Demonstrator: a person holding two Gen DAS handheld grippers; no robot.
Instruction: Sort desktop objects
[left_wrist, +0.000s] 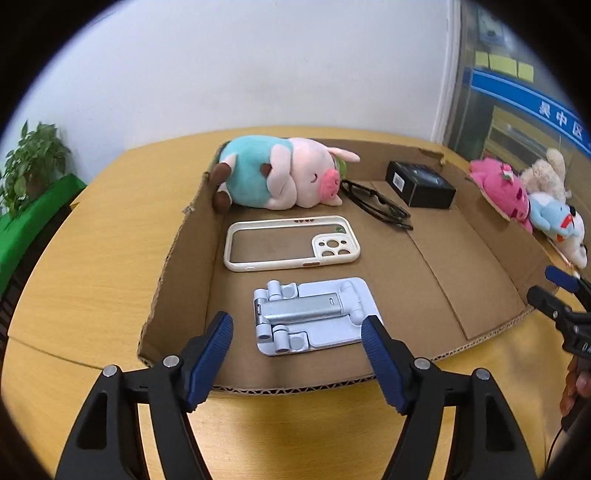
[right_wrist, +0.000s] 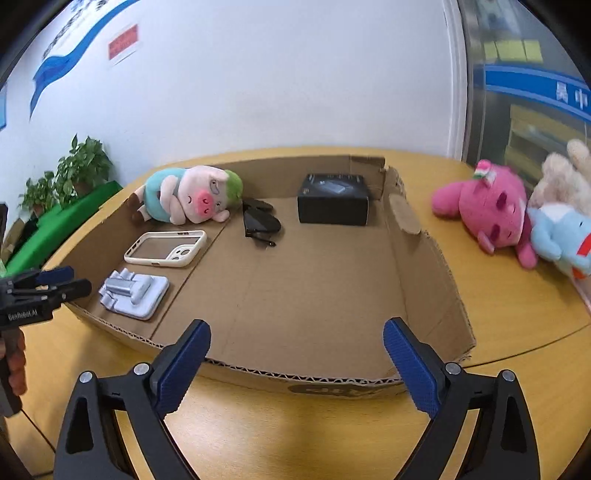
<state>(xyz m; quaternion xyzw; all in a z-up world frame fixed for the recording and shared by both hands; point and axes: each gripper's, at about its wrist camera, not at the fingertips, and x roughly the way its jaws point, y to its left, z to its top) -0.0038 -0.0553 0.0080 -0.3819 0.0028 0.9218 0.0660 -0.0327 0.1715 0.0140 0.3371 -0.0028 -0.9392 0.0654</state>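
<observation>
A shallow cardboard tray lies on the wooden table. It holds a pink pig plush in a teal shirt, a cream phone case, a grey folded phone stand, black glasses and a black box. My left gripper hovers open at the tray's near edge, just before the stand, with nothing between its fingers. My right gripper stands wide open and holds nothing, in front of the tray's bare middle. A pink plush lies on the table to the right of the tray.
Beside the pink plush lie a light blue plush and a beige one, near the table's right edge. Potted plants and a green surface stand beyond the table at the left. A white wall rises behind.
</observation>
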